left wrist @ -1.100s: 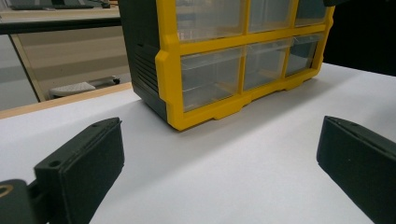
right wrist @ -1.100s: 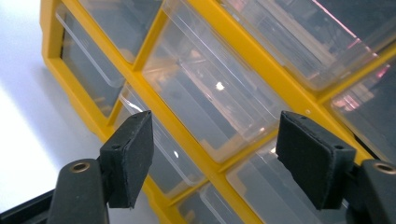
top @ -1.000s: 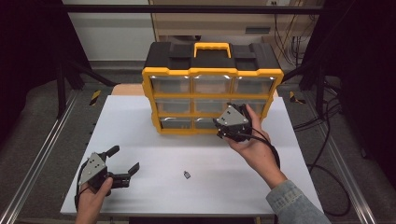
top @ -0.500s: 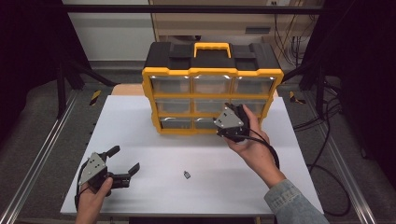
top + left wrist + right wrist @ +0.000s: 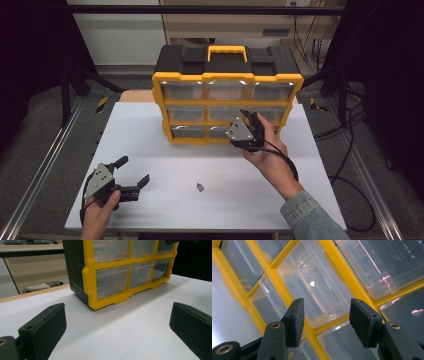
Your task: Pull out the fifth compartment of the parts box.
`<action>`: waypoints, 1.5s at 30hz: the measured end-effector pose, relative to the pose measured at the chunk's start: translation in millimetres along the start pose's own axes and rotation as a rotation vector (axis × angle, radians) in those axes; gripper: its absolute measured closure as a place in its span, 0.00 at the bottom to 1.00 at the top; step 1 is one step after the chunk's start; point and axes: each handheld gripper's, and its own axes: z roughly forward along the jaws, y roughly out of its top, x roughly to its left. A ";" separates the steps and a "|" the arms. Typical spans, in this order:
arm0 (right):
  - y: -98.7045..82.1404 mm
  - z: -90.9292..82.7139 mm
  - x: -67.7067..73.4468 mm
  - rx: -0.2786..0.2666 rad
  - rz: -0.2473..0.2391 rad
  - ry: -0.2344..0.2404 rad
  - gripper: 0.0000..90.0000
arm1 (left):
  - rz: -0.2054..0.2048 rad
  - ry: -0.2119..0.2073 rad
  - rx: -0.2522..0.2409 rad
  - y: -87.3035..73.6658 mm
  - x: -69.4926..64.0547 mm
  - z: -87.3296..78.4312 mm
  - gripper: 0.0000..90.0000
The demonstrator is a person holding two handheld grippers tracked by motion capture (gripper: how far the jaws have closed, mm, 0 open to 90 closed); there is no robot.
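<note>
A yellow and black drawer cabinet (image 5: 227, 82) with clear drawers stands at the back of the white table (image 5: 150, 130). My right gripper (image 5: 250, 116) is up against its front, at the middle row. In the right gripper view its jaws (image 5: 325, 312) frame the lower edge of a clear drawer (image 5: 312, 290). They have just been closing, a gap still shows between the pads, and I see no pad pressing on the drawer. My left gripper (image 5: 134, 170) rests near the table's front left corner, open and holding nothing (image 5: 117, 315). It faces the cabinet (image 5: 120, 272).
A small dark piece (image 5: 200, 187) lies on the table between the two hands. A black cable (image 5: 287, 162) trails from the right gripper along the person's forearm. Dark frame posts and floor cables surround the table.
</note>
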 end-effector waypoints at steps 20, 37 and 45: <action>-2.6 3.6 12.1 0.030 -0.134 -0.101 0.56 | 0.004 -0.001 0.002 0.1 -0.6 0.0 0.01; 2.1 18.9 16.1 0.057 -0.332 -0.235 0.61 | 0.009 0.003 0.004 0.1 -0.9 0.5 0.01; 1.8 21.7 17.6 0.067 -0.372 -0.247 0.63 | 0.009 0.000 0.008 -0.1 -1.3 0.9 0.01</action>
